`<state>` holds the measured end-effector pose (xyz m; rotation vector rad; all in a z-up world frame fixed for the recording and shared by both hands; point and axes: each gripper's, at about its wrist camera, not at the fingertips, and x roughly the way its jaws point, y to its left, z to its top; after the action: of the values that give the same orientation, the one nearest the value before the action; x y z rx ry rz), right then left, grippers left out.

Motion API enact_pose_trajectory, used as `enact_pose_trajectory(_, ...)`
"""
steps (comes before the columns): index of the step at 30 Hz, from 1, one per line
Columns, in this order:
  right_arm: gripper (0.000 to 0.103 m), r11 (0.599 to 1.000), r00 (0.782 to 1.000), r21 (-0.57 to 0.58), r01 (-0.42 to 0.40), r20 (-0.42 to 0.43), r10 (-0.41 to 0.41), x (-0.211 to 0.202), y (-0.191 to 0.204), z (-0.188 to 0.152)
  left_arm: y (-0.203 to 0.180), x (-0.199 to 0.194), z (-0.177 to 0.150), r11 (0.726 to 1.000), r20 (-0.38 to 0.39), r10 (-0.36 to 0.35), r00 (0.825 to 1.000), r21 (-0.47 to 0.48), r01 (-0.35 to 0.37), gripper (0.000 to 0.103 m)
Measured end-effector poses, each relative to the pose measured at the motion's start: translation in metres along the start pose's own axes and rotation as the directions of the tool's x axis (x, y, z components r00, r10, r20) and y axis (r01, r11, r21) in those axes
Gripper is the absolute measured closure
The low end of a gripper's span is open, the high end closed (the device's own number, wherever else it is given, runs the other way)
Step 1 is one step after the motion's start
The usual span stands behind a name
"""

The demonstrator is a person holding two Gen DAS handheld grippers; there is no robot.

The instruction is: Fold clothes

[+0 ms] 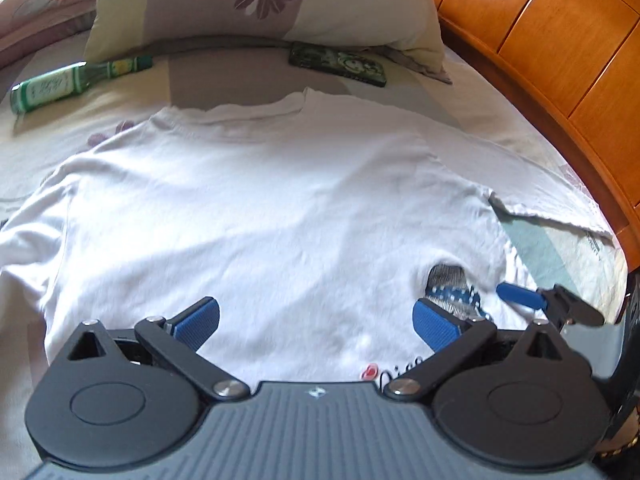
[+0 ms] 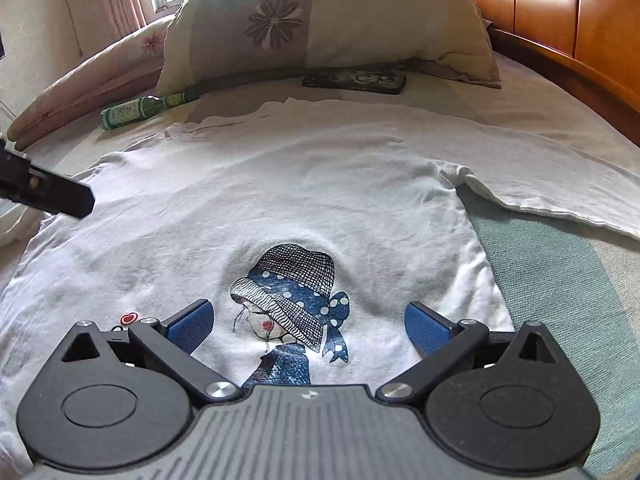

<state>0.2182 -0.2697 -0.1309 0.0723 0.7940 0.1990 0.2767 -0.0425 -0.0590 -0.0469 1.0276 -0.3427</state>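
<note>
A white long-sleeved shirt lies spread flat on the bed, collar towards the pillow. Its front carries a print of a girl in a blue dotted hat. My left gripper hovers open over the shirt's lower middle, nothing between its blue pads. My right gripper hangs open above the print, also empty. The right sleeve stretches out towards the headboard side. In the left wrist view the right gripper's blue fingertip shows at the right edge. The left gripper's black body pokes in at the left of the right wrist view.
A flowered pillow lies beyond the collar, with a dark phone-like case and a green bottle lying in front of it. A wooden headboard runs along the right. A green patch of the bed cover shows beside the shirt.
</note>
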Motion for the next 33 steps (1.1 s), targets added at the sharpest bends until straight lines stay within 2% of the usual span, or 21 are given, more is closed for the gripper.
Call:
enact_pose_trajectory(7,0.000,0.992,0.999,-0.126,0.031,0.011,-0.030,-0.001,0.012,-0.011,0.002,-0.008,-0.092,0.996,0.100,0.082,0.992,0.038,-0.086,0.001)
enact_pose_trajectory(11,0.000,0.993,1.000,-0.120,0.011,0.002,-0.011,-0.002,0.009,-0.009,-0.003,-0.020,-0.134,0.987,0.153,0.112,0.982,0.096,-0.128,0.001)
enact_pose_trajectory(13,0.000,0.993,1.000,-0.115,0.013,-0.004,-0.014,-0.002,0.010,-0.007,-0.011,-0.027,-0.151,0.981,0.153,0.123,0.980,0.131,-0.144,0.001)
enact_pose_trajectory(15,0.000,0.996,0.999,-0.084,-0.037,-0.005,0.037,-0.009,0.007,-0.005,-0.021,-0.033,-0.160,0.975,0.156,0.110,0.982,0.175,-0.137,0.001)
enact_pose_trajectory(18,0.000,0.989,0.989,-0.019,-0.148,0.017,0.149,-0.026,-0.002,-0.003,-0.038,-0.038,-0.158,0.964,0.214,0.085,0.973,0.230,-0.135,0.001)
enact_pose_trajectory(21,0.000,0.975,0.971,0.018,-0.220,0.104,0.217,-0.049,-0.017,-0.006,-0.052,-0.029,-0.143,0.957,0.267,0.059,0.962,0.258,-0.130,0.001)
enact_pose_trajectory(24,0.000,0.975,0.974,0.085,-0.205,0.117,0.194,-0.055,-0.033,-0.006,-0.061,-0.010,-0.128,0.961,0.258,0.045,0.965,0.252,-0.112,0.001)
enact_pose_trajectory(27,0.000,0.968,0.978,0.158,-0.196,0.110,0.180,-0.056,-0.045,-0.005,-0.068,0.003,-0.133,0.963,0.224,0.020,0.974,0.259,-0.079,0.001)
enact_pose_trajectory(29,0.000,0.964,0.976,0.169,-0.205,0.111,0.188,-0.056,-0.047,-0.004,-0.071,0.003,-0.149,0.953,0.228,0.020,0.974,0.290,-0.087,0.001)
enact_pose_trajectory(33,0.000,0.969,0.974,0.132,-0.211,0.110,0.197,-0.058,-0.041,-0.005,-0.069,-0.011,-0.159,0.955,0.220,0.008,0.976,0.288,-0.073,0.001)
